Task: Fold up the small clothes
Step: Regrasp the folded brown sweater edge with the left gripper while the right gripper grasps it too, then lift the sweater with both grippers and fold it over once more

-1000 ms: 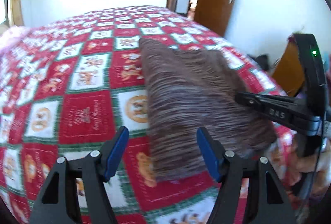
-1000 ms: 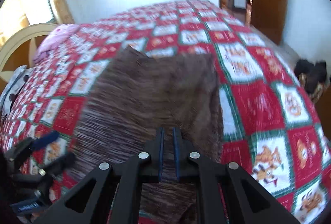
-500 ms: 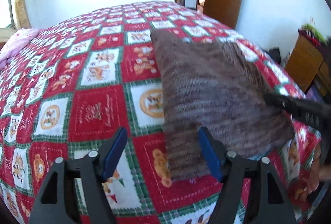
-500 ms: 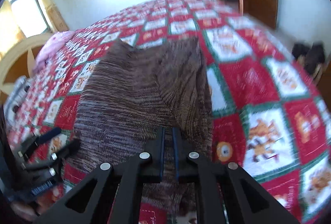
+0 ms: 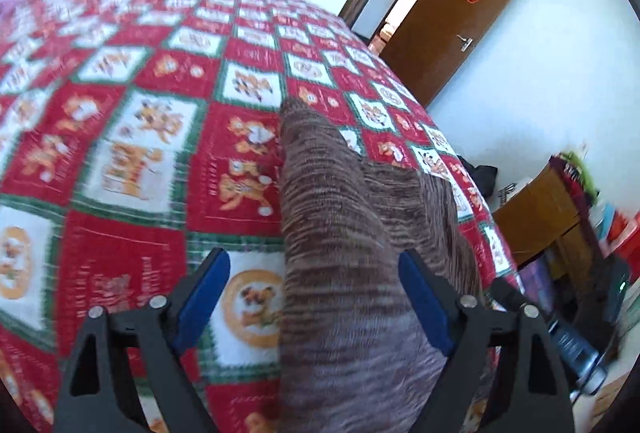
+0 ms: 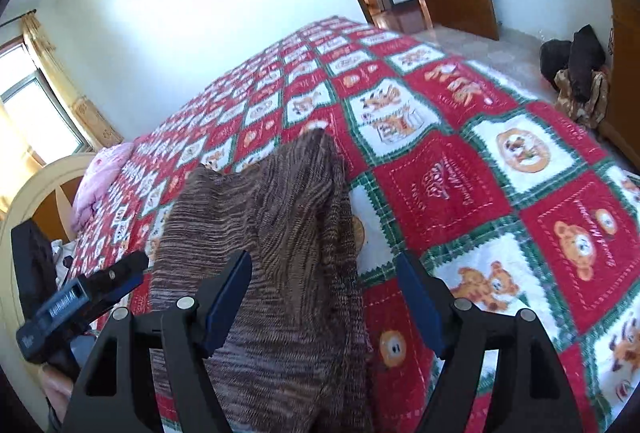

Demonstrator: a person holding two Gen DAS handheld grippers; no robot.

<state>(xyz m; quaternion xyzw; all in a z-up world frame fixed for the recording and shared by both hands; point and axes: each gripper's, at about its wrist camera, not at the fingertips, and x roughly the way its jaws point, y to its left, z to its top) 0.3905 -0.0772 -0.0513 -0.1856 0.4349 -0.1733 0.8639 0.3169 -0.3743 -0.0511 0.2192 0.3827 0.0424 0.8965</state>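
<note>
Home bedroom: quilted bed (image 6: 460, 185), wooden door (image 5: 452, 33), curtained window (image 6: 28, 113).

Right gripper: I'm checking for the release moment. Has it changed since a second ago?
Yes. The right gripper was shut on the brown knit garment; now its jaws stand wide apart above the garment lying on the quilt.

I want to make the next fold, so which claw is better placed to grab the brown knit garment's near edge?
Probably the left claw: open, it straddles the brown knit garment. The right claw spans garment edge and quilt.

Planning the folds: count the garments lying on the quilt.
1: a brown striped knit garment lies on the red patchwork quilt, near its front edge. Others may be out of view.
</note>
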